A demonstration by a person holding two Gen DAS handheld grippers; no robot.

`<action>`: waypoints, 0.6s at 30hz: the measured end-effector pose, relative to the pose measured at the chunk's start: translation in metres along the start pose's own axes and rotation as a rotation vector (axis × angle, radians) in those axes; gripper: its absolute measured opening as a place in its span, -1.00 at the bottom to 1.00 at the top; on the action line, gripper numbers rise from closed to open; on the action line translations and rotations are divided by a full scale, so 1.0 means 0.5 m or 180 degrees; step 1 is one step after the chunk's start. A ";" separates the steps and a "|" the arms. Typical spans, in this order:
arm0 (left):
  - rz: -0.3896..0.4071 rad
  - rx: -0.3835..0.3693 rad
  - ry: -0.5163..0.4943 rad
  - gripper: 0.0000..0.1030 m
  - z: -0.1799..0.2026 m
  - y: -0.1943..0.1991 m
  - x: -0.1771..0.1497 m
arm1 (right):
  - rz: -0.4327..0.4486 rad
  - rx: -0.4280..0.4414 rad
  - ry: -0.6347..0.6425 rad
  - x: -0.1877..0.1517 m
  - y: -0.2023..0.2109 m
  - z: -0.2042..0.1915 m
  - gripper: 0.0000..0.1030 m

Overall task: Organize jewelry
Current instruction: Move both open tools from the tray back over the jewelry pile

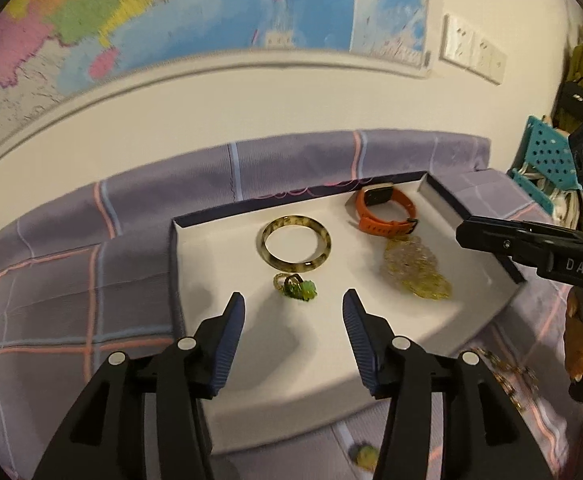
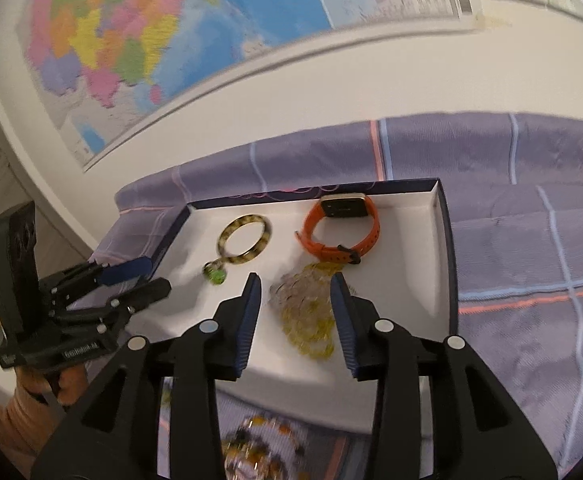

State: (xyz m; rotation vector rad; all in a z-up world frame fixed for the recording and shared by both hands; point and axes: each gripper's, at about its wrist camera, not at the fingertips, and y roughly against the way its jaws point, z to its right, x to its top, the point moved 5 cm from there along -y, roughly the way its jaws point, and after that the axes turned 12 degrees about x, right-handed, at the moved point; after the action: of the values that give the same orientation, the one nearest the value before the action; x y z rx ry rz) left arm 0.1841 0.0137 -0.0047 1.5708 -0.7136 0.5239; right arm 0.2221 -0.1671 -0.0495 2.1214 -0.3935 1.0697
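A shallow white-lined box [image 1: 195,240] with dark outer walls sits on a purple plaid cloth [image 1: 71,260]. Inside it lie a tortoiseshell bangle [image 1: 295,243], an orange smartwatch [image 1: 385,210], a small ring with a green stone [image 1: 296,288] and a heap of clear and yellow beads [image 1: 415,270]. The left tool [image 1: 293,304] hangs over the box's near part, released, with nothing between its fingers; the green ring lies just beyond its tips, the bangle behind that. The right tool [image 2: 294,286] is likewise released, its fingers standing either side of the bead heap without pressing on it; the smartwatch lies beyond. More amber beads [image 2: 259,440] lie blurred on the cloth outside the box's near wall.
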 end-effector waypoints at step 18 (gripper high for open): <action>-0.0125 -0.0271 0.0043 0.03 0.022 0.068 -0.135 | -0.0532 -0.0122 0.0521 -0.218 0.061 -0.079 -0.38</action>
State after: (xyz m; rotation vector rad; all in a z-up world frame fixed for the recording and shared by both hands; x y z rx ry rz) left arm 0.1115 0.0110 -0.0292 1.4976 -0.6851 0.4688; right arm 0.1162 -0.1652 -0.1060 1.9777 -0.1545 1.1187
